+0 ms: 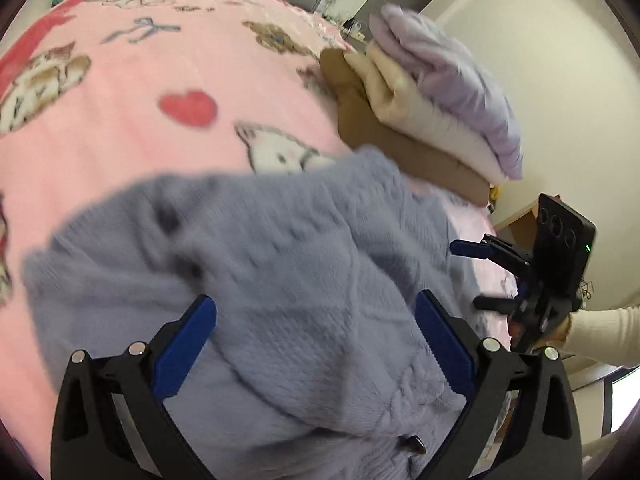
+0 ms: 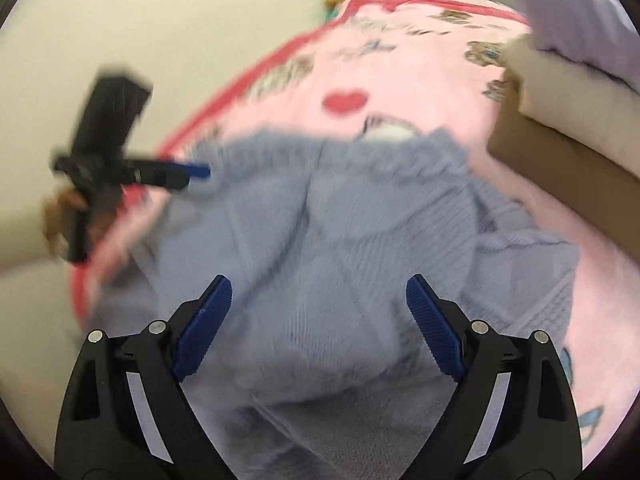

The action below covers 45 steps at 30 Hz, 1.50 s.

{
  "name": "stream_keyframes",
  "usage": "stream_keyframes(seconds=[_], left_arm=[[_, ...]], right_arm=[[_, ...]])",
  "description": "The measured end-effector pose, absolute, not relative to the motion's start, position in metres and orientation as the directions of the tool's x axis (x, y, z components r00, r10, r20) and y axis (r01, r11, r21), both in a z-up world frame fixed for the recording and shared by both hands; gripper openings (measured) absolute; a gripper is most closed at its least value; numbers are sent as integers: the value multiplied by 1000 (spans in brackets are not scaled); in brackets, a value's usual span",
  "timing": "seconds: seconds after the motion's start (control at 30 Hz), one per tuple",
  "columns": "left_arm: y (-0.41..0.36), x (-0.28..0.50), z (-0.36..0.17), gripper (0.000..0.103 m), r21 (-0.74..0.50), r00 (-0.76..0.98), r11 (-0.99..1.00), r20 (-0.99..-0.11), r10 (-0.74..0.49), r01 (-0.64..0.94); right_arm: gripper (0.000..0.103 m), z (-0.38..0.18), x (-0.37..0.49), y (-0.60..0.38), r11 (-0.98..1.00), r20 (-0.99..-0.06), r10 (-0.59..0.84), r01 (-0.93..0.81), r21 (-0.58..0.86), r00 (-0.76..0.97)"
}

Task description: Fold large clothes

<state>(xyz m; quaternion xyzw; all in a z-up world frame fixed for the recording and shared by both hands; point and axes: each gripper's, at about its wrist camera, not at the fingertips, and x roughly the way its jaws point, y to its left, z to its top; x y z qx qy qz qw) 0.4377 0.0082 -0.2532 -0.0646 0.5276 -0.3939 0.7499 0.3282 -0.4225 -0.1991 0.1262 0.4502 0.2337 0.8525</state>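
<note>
- Two grippers hang over a blue-grey knit sweater [image 1: 256,280] on a bed.
- Left gripper [image 1: 316,340]: fingers spread wide, the sweater's bunched knit beneath and between them; whether they touch it is unclear.
- Right gripper [image 2: 319,320]: fingers also wide, over the sweater's near fold, gripping nothing.
- Past both fingertips the sweater spreads out crumpled on a pink blanket [image 1: 168,80] printed with a red heart [image 1: 188,108].
- Farther off, right of the fingers, sits a stack of folded clothes [image 1: 432,120]: brown below, cream between, lilac on top.
</note>
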Motion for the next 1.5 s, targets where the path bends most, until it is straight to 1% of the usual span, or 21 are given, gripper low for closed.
stream_keyframes(seconds=[0.07,0.1,0.13,0.17,0.2,0.27,0.3,0.4,0.53,0.63,0.8,0.83,0.9,0.93,0.97,1.0,1.07,1.17,1.3,1.4,1.5], left_arm=[[16,462,-256,97,-534,103,700,-756,-647,474],[21,477,-262,97,-573,86,700,-745,-662,425],[27,489,-270,97,-616,75,695,-726,-683,370],[31,501,-279,89,-662,57,682,-704,-708,311],[29,508,-286,76,-687,40,673,-691,-722,273],[25,519,-298,70,-698,20,681,-695,-719,220],[20,524,-304,61,-698,-4,686,-702,-712,206],[13,525,-313,59,-684,-9,704,-718,-696,190],[23,528,-318,59,-730,50,673,-673,-738,119],[37,530,-325,59,-778,90,626,-621,-779,46],[41,539,-333,59,-812,91,583,-583,-807,-29],[42,540,-334,57,-821,98,570,-571,-815,-43],[43,543,-336,35,-809,101,583,-588,-802,-78],[43,543,-338,32,-807,100,584,-591,-801,-93],[44,542,-340,24,-812,106,573,-582,-806,-110],[44,542,-340,18,-817,111,566,-576,-810,-112],[42,539,-337,16,-821,138,561,-570,-810,-101],[43,536,-326,15,-818,190,574,-572,-798,-52],[39,546,-312,14,-803,176,595,-581,-795,34],[29,554,-295,14,-762,134,630,-616,-776,149],[27,571,-303,14,-729,87,669,-664,-742,141]], right_arm=[[82,-200,345,-438,852,-695,517,-220,476,500],[79,-203,354,-444,850,-694,515,-195,489,503],[70,-205,362,-447,847,-693,516,-180,500,504],[68,-212,373,-450,845,-700,514,-153,512,497],[66,-216,378,-451,848,-708,506,-132,514,493],[65,-229,393,-453,849,-723,493,-88,521,484],[65,-233,398,-452,853,-730,484,-75,516,483],[65,-240,406,-448,861,-737,469,-66,505,486],[67,-251,410,-442,856,-750,484,-65,514,450],[79,-252,410,-438,852,-751,496,-78,518,436],[86,-250,405,-429,863,-767,494,-129,488,410],[91,-251,405,-426,866,-771,492,-139,480,404],[92,-249,402,-422,876,-779,477,-153,457,406],[93,-248,402,-420,878,-780,474,-156,452,408],[94,-248,402,-419,879,-781,472,-155,450,408],[94,-247,400,-419,881,-782,469,-153,448,411],[94,-245,398,-418,879,-777,471,-152,452,417],[94,-242,393,-415,882,-775,468,-170,439,425],[94,-238,384,-403,912,-799,408,-230,338,442],[94,-234,373,-394,933,-809,350,-251,257,472],[94,-237,363,-380,933,-826,325,-299,201,460]])
